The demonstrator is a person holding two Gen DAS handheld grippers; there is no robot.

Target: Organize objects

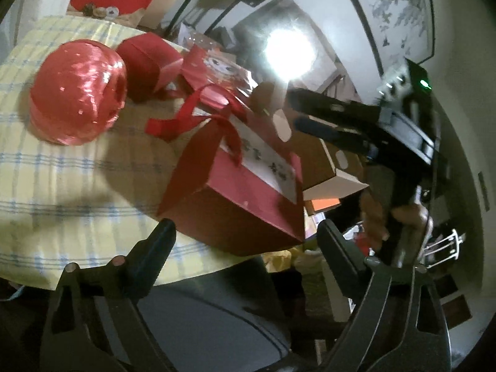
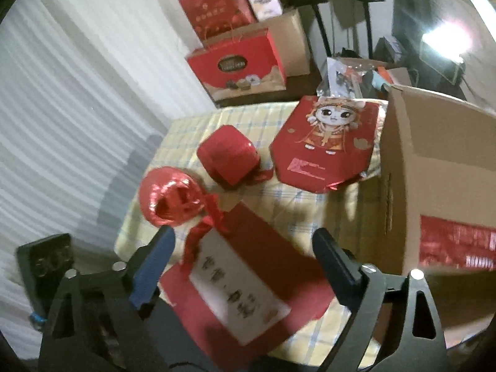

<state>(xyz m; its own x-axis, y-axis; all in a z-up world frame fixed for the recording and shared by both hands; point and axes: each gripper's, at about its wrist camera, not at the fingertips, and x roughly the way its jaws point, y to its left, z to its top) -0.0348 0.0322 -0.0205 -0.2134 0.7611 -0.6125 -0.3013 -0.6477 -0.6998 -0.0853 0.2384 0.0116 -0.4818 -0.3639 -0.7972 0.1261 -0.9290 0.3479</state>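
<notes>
Red gift box (image 2: 245, 276) with ribbon bow and white label sits at the near edge of the bench (image 2: 310, 210), on the yellow plaid cloth, lying between the right gripper's (image 2: 245, 257) spread jaws. Released, nothing clamped; looks lined up to close on the box, my guess as the next pick. Cardboard carton (image 2: 434, 161) stands open just right of it, likely the destination, which would explain the approach from this side.

Left gripper (image 1: 245, 241) also released, jaws wide, hovering off the bench edge near the box corner (image 1: 248, 186); not touching, probably on standby.

Further out: shiny red twine ball (image 2: 170, 201), red wrapped block (image 2: 229, 158), flat red cartoon-figure pack (image 2: 325, 142), all apart from each other on the cloth.

View differences:
- Left wrist shows the right gripper (image 1: 313, 114) from outside, above the carton, plus the hand (image 1: 403, 217) on its handle. Box side wall visible only here.
- Right wrist shows the full bench layout, label top-down, and red bags (image 2: 238, 62) behind the bench. Motion blur on the label, text unreadable.
</notes>
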